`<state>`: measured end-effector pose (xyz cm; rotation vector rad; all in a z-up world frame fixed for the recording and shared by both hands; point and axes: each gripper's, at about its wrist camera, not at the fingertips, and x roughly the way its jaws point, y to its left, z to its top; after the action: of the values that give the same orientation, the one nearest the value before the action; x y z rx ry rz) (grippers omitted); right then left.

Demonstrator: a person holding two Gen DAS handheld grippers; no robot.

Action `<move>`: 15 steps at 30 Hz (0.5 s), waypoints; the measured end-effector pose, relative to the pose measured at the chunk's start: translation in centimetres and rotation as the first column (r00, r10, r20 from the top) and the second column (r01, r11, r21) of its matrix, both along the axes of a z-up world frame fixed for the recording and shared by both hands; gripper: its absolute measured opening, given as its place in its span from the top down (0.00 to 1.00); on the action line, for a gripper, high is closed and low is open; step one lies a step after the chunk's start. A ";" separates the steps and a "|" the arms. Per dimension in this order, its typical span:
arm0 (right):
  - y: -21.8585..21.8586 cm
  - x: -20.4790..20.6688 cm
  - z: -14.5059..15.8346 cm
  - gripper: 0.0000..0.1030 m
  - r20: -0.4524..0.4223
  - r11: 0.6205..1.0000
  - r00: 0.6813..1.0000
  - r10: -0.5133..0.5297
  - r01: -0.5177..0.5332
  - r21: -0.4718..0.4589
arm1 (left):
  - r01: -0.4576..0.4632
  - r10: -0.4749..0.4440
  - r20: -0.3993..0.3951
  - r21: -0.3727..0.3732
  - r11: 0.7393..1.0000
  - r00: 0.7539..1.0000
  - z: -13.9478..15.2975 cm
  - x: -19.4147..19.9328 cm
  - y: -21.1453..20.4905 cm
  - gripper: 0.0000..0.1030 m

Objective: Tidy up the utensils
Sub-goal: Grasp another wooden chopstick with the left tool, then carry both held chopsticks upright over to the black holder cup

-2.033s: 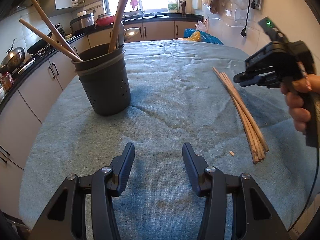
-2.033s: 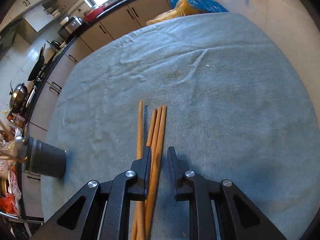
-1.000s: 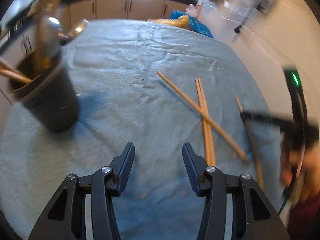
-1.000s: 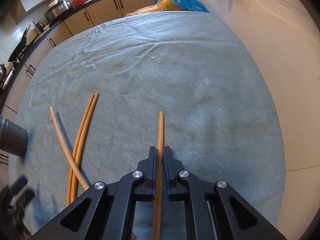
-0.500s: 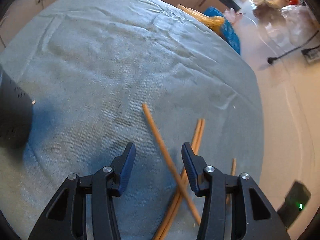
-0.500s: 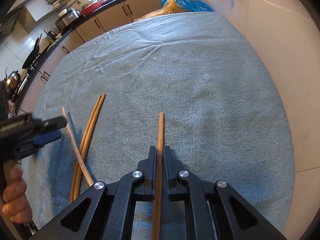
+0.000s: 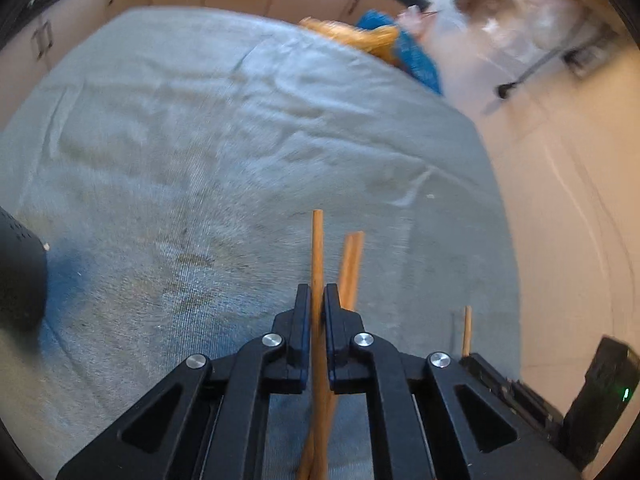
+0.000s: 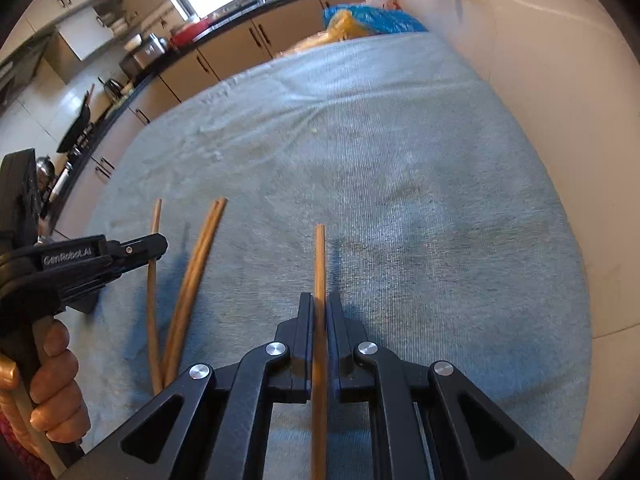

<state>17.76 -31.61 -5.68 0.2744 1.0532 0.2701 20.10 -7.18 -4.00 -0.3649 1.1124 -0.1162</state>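
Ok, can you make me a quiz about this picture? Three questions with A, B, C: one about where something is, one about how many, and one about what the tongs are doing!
1. Where does the dark utensil holder sit in the left wrist view?
A. at the far left edge
B. between the tongs
C. at the far right edge

2. How many loose chopsticks lie on the cloth, held by nothing?
A. none
B. two
C. five

3. What are the right tongs doing?
A. gaping wide open
B. shut on a chopstick
C. shut on a spoon

Answers:
1 A: only its dark side shows, cut off by the left edge.
2 B: a pair lies side by side on the cloth.
3 B: both fingers press a wooden stick that pokes out ahead.
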 end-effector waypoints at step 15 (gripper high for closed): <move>1.9 -11.0 8.1 0.94 0.420 0.999 0.908 0.006 -0.023 0.035 | 0.183 -0.199 0.391 0.078 0.980 0.899 10.2 -12.9 -1.0 0.94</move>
<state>6.74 -29.74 2.38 0.2298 0.6229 0.3461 7.17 -8.19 6.21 -0.1833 0.7419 -0.3283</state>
